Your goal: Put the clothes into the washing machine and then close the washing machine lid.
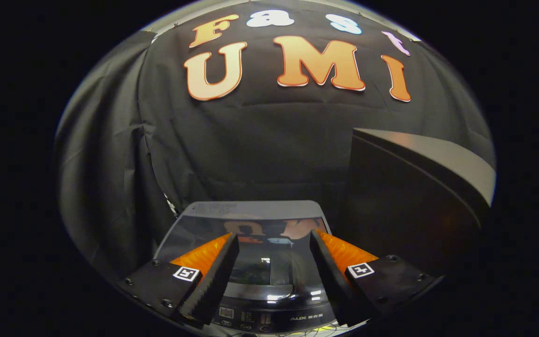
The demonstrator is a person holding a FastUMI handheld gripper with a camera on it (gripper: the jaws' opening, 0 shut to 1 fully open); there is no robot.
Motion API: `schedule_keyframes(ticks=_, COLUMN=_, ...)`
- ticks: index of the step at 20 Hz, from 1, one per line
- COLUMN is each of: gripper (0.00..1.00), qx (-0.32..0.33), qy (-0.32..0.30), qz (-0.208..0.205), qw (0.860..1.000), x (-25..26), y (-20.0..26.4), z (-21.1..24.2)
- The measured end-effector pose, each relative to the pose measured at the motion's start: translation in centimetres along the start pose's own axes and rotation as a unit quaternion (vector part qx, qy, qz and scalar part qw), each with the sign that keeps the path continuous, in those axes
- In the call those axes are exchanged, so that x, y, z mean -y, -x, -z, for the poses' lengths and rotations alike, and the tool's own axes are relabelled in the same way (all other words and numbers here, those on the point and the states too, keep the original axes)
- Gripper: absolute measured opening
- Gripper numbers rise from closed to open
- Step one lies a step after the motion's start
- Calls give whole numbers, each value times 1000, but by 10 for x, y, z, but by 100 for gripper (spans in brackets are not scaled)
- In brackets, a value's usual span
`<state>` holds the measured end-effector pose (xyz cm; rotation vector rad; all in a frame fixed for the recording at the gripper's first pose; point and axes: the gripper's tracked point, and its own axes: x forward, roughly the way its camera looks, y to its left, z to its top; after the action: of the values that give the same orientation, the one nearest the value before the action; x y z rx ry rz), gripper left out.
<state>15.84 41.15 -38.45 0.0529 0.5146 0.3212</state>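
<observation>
**Washing machine with lid down, gripper held above it**

The washing machine (251, 262) stands directly below and ahead of the gripper (274, 243). Its glossy, dark lid (260, 234) lies flat and closed, mirroring the booth wall. The control panel (269, 320) sits nearest the tool, between the finger bases. The two fingers (213, 276) are spread apart, with nothing between them, hovering over the lid. Beyond the right finger rises a large dark box (414, 196).
</observation>
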Motion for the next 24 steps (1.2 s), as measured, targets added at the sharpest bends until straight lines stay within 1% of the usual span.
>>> schedule_keyframes(ticks=2, gripper=99, qx=31, qy=2, qz=-4, qw=1000, x=-6, y=15, z=-32)
schedule_keyframes(ticks=5, gripper=99, qx=85, qy=9, qz=-14, qw=996, x=-12, y=52, z=-95)
schedule_keyframes(ticks=9, gripper=98, qx=142, qy=10, qz=-30, qw=989, x=-6, y=125, z=-166)
schedule_keyframes(ticks=12, gripper=98, qx=178, qy=4, qz=-35, qw=983, x=14, y=177, z=-202)
schedule_keyframes(ticks=18, gripper=98, qx=226, qy=14, qz=-4, qw=974, x=83, y=284, z=-249)
schedule_keyframes(ticks=21, gripper=98, qx=237, qy=8, qz=6, qw=971, x=117, y=324, z=-253)
schedule_keyframes(ticks=24, gripper=98, qx=249, qy=20, qz=13, qw=968, x=149, y=358, z=-254)
